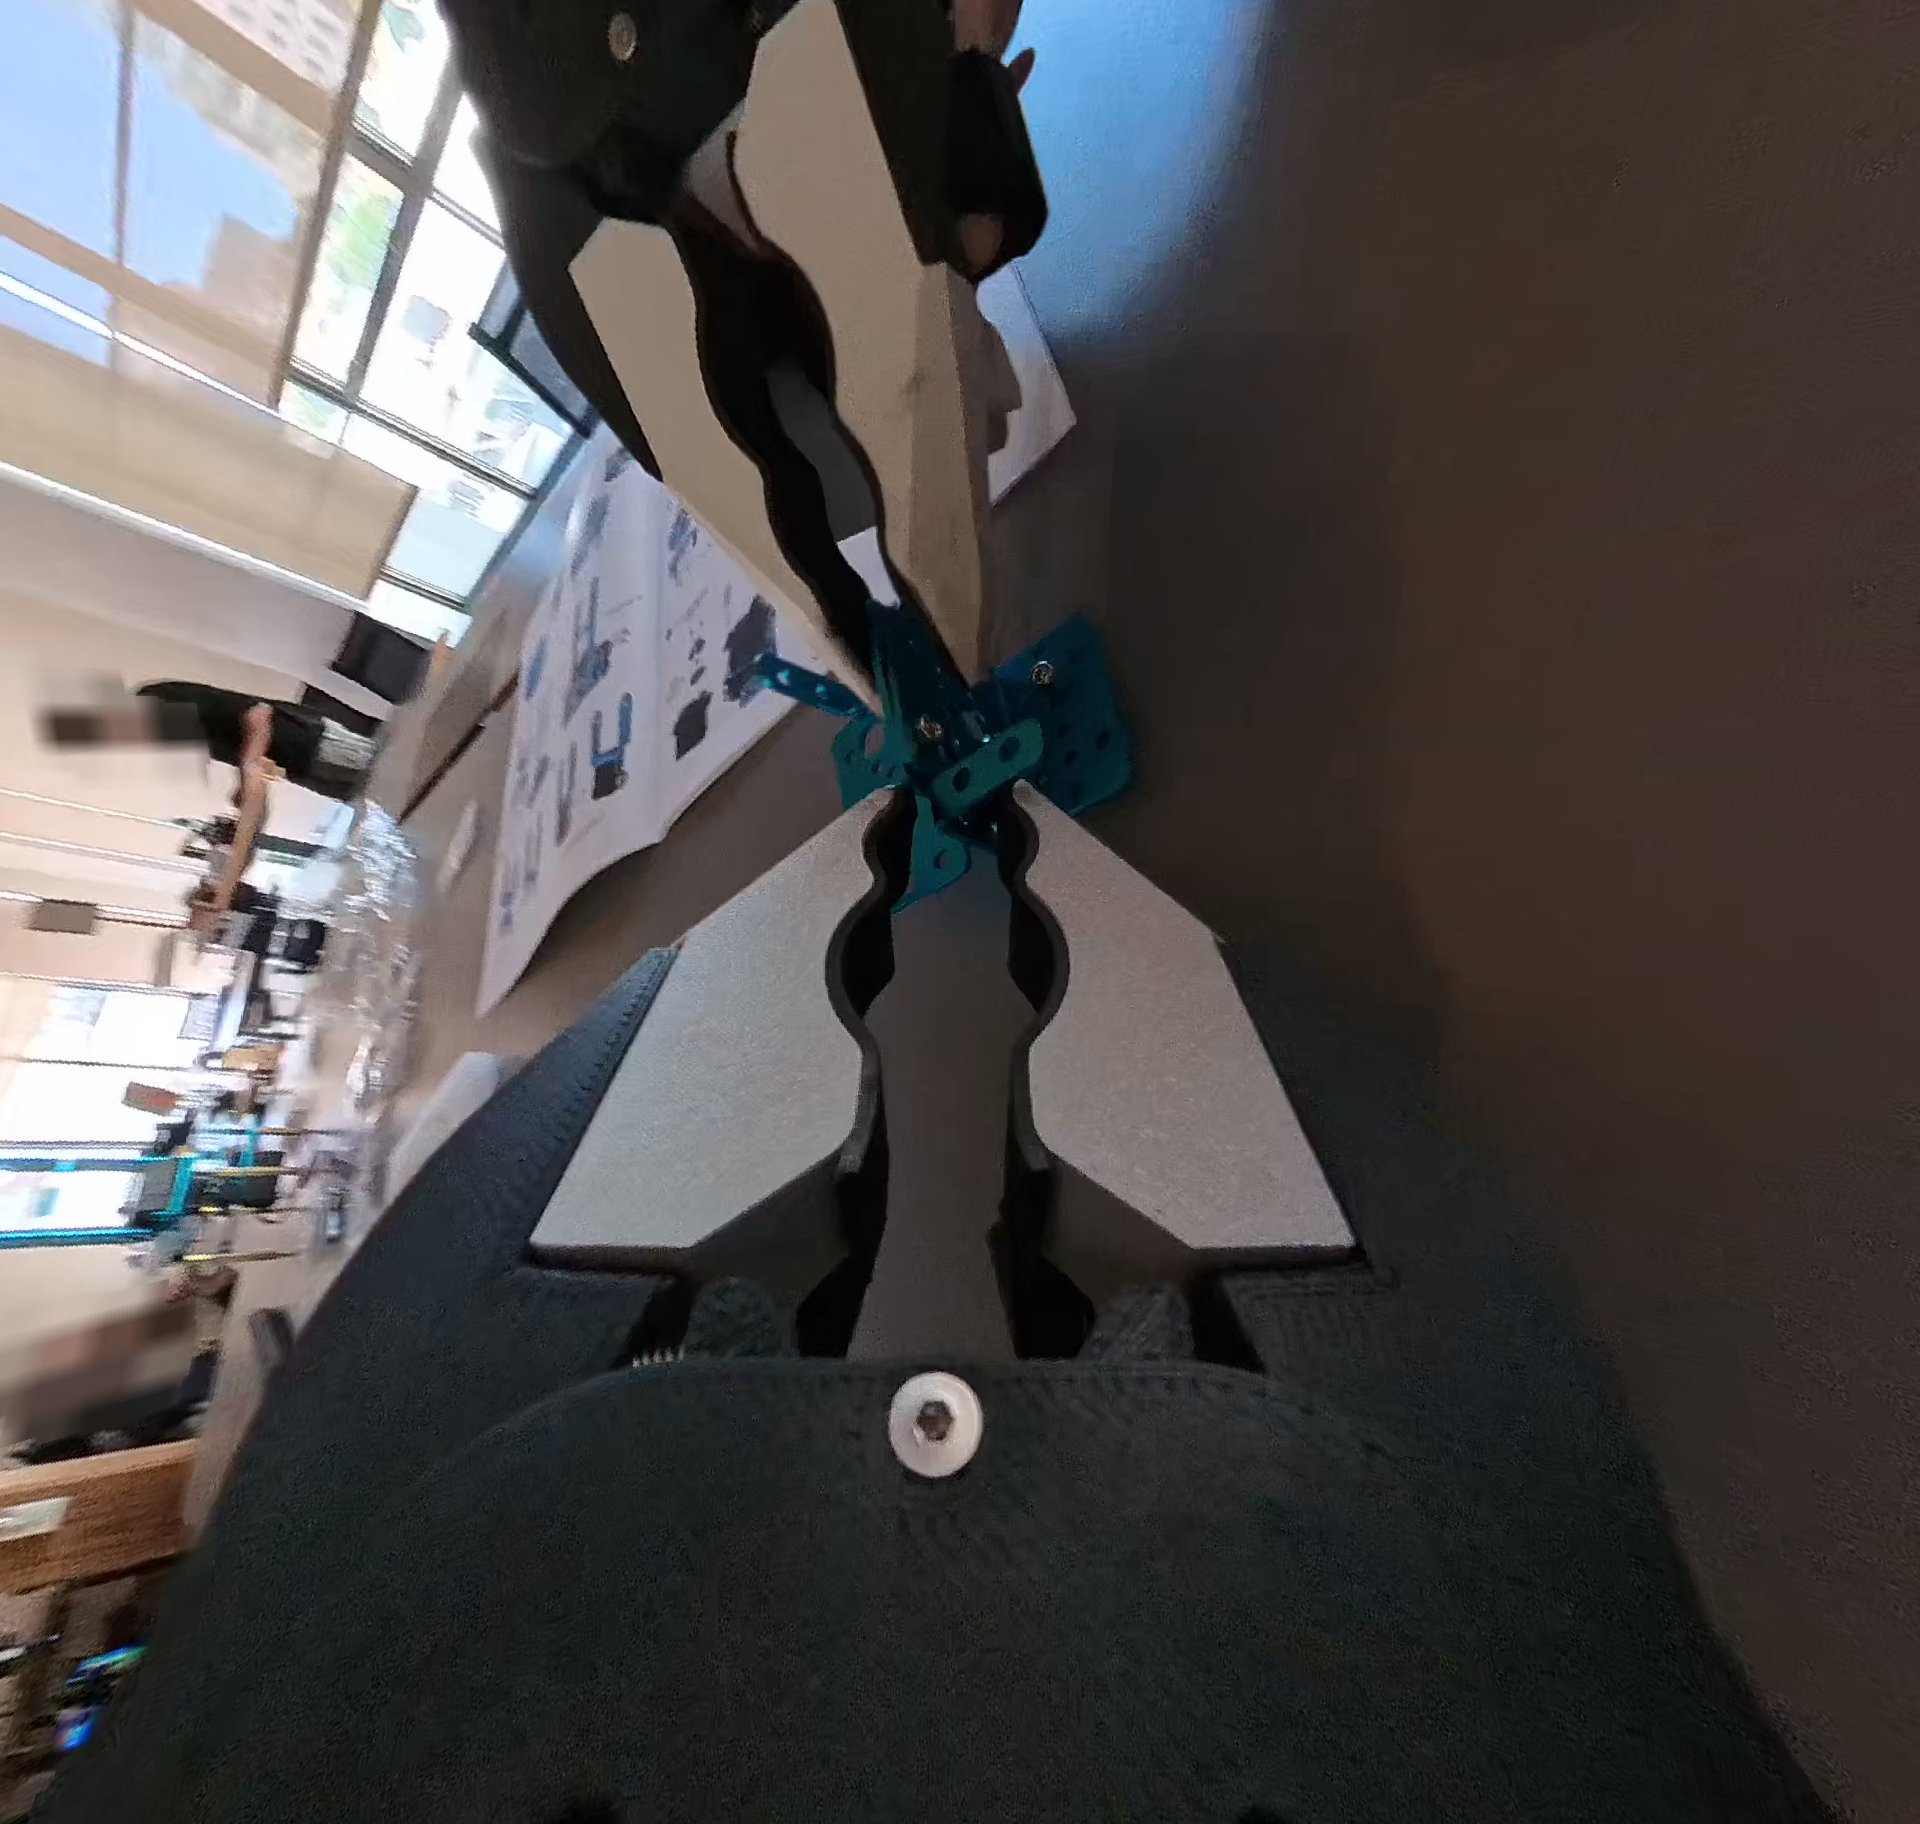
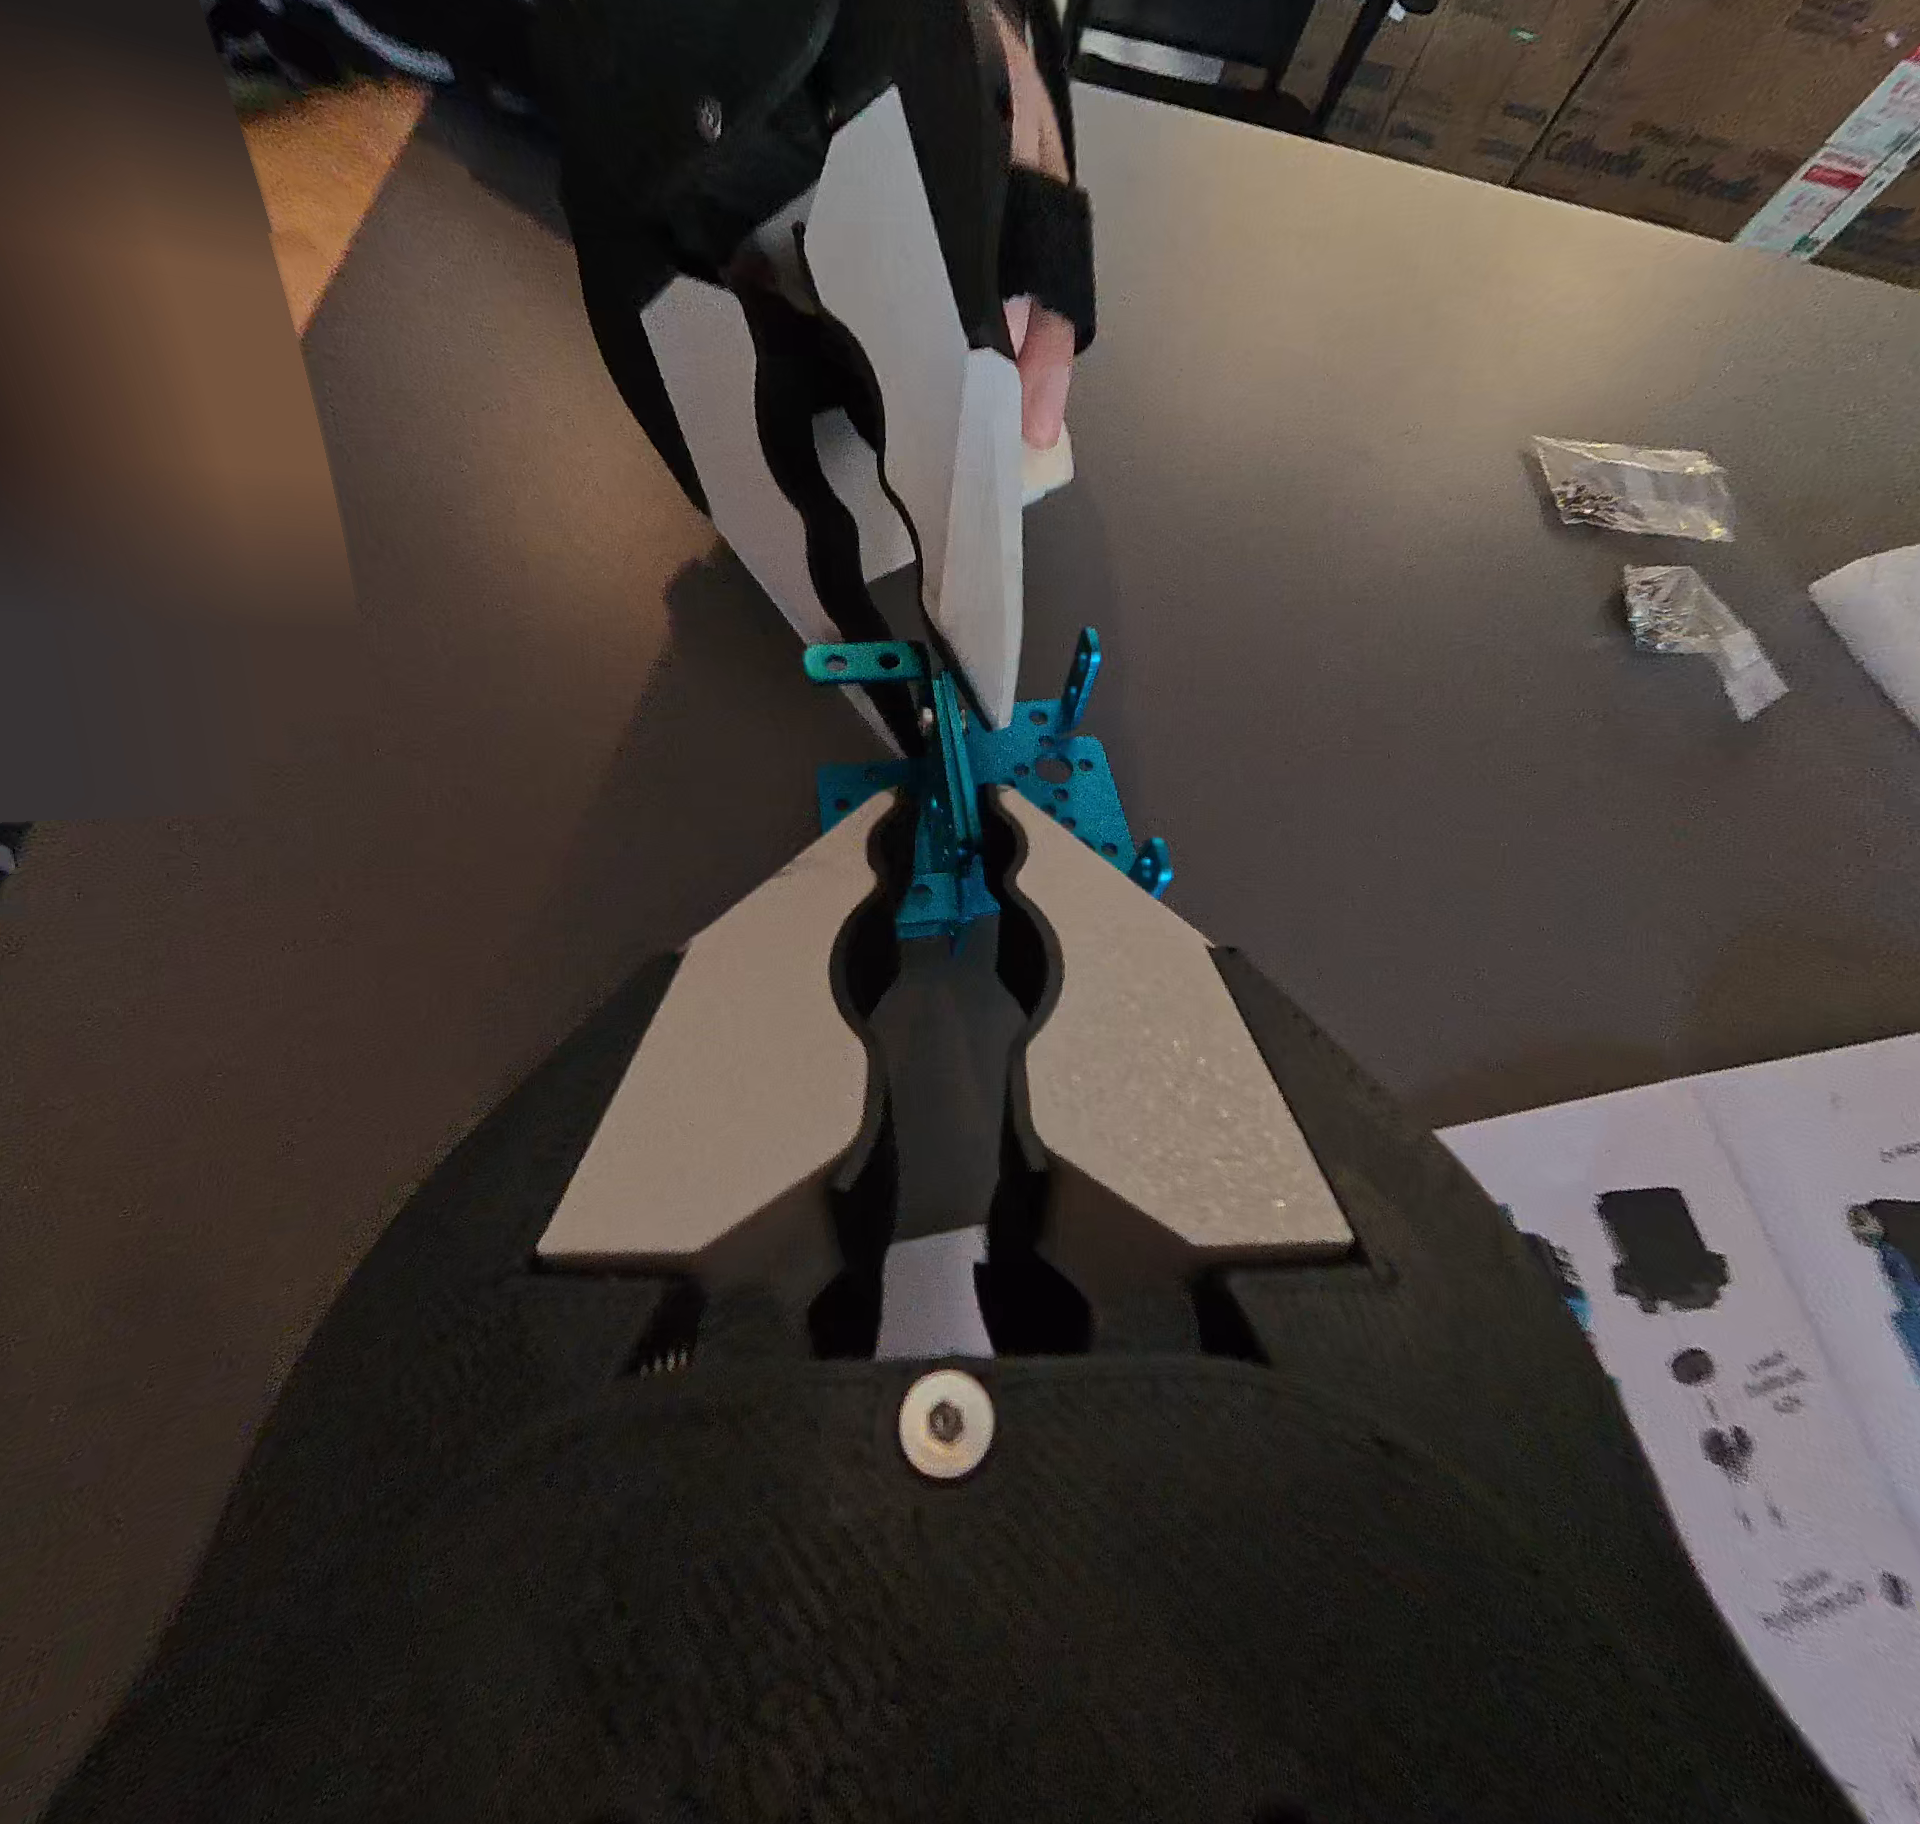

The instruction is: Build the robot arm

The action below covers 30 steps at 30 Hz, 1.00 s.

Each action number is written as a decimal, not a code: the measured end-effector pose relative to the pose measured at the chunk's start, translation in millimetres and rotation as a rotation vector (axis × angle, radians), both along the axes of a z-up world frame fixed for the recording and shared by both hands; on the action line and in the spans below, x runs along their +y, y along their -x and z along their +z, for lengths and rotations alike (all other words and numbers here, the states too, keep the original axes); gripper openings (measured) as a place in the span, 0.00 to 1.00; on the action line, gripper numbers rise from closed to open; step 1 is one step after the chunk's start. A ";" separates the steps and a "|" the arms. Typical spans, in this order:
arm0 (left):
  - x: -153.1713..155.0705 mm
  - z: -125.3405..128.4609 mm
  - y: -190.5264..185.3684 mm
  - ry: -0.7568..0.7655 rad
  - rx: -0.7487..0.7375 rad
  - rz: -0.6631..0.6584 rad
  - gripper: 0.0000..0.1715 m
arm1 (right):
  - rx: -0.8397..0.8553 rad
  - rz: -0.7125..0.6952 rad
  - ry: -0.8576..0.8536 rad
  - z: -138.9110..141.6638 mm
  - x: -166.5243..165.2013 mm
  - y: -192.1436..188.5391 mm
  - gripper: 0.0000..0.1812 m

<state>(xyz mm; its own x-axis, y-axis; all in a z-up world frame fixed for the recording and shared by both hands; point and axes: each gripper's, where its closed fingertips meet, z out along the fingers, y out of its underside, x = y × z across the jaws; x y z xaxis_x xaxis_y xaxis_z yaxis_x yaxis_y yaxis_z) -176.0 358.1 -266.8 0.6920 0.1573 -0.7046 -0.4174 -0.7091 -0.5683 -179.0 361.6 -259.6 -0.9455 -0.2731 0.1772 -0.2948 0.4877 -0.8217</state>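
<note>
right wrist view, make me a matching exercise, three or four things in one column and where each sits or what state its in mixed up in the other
Things:
1. blue metal bracket assembly
2. instruction sheet
3. small clear bags of hardware
4. cardboard boxes

Places or states:
A. stacked beyond the far edge of the table
B. gripped from both ends by the right gripper and the left gripper
C. lying flat at the near right of the table
D. lying loose on the table, far right

Pairs: 1-B, 2-C, 3-D, 4-A
</note>
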 end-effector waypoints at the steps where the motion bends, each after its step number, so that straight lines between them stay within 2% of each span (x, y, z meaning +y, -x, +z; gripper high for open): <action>1: 0.3 0.6 -0.7 0.010 0.024 -0.004 0.08 | 0.046 0.001 0.006 0.3 0.3 0.2 0.05; 3: -0.1 -0.6 -1.9 0.026 0.031 -0.006 0.07 | 0.129 0.023 0.010 1.6 2.3 -3.3 0.02; 5: -1.9 -1.2 -2.3 0.020 0.005 -0.005 0.12 | 0.242 0.030 0.013 1.6 3.4 -3.5 0.02; 7: -2.9 0.3 -7.9 -0.023 -0.107 -0.021 0.19 | 0.344 0.050 0.028 3.3 4.1 -6.3 0.02; 11: -6.7 20.2 -12.6 -0.159 -0.242 -0.044 0.17 | 0.552 0.048 0.067 9.6 4.0 -3.2 0.02; 15: -0.7 21.3 -21.7 -0.175 -0.266 -0.089 0.12 | 0.603 0.046 0.074 10.3 2.7 -2.6 0.02; 18: -2.9 22.9 -25.0 -0.196 -0.347 -0.102 0.16 | 0.601 0.033 0.051 4.7 1.3 -0.1 0.02; 23: -4.5 27.2 -19.7 -0.198 -0.285 -0.075 0.14 | 0.607 0.026 0.056 4.4 -1.3 -1.2 0.02; 27: -4.0 27.7 -14.3 -0.150 -0.145 -0.044 0.08 | 0.627 0.024 0.056 3.7 -3.8 -2.6 0.02; 30: -3.9 25.8 -15.4 -0.132 -0.137 -0.045 0.06 | 0.651 0.016 0.051 3.3 -5.3 -1.8 0.02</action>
